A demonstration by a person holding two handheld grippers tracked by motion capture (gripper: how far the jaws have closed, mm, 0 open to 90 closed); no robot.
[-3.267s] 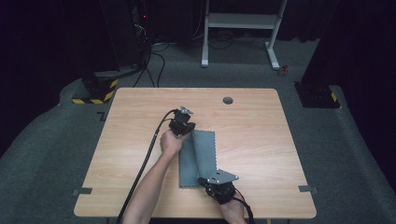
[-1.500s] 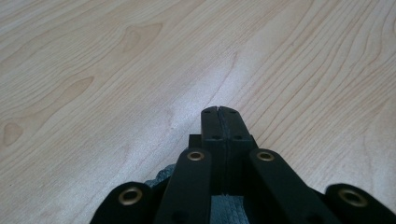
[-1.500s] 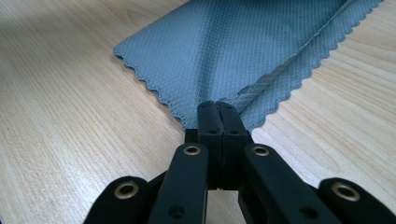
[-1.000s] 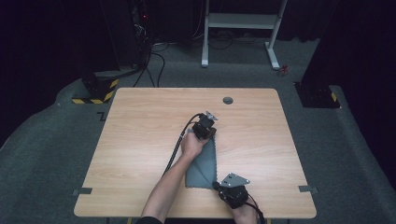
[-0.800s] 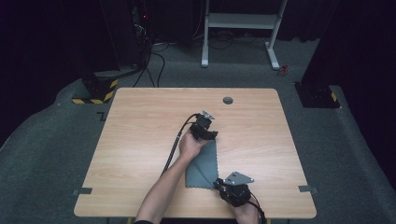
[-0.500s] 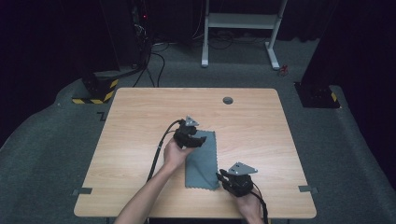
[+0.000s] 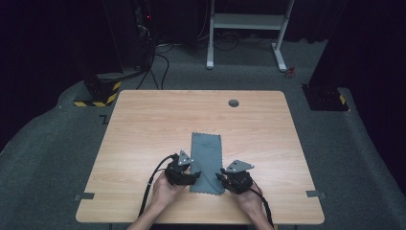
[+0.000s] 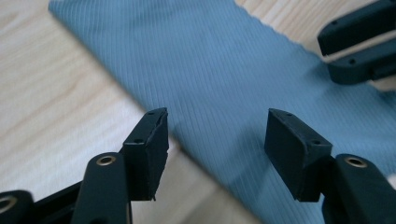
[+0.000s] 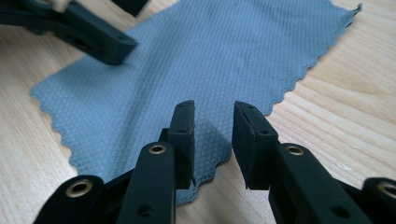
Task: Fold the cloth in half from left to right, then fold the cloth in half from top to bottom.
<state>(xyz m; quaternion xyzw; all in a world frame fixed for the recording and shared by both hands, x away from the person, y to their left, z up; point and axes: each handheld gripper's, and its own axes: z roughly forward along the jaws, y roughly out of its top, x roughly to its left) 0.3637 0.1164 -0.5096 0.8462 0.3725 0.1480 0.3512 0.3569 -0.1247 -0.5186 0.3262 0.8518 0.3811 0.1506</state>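
Tabletop (image 7: 143, 124): light wood, round cable hole at 12 o'clock near the far edge.

Left gripper (image 7: 191, 176): at 9 o'clock of the cloth's near end, shifted from the cloth's far end to the near edge within the last second. Jaws have just been opening and stand wide apart, nothing between them.

Grey microfibre cloth (image 7: 207, 158): narrow folded strip, flat, centre of the tabletop toward 6 o'clock, scalloped edges.

Right gripper (image 7: 221, 177): at 3 o'clock of the cloth's near end. Jaws have just been opening, moderately apart, cloth corner released beneath.

Judgement: the fold looks laid down; a next grasp likely follows.
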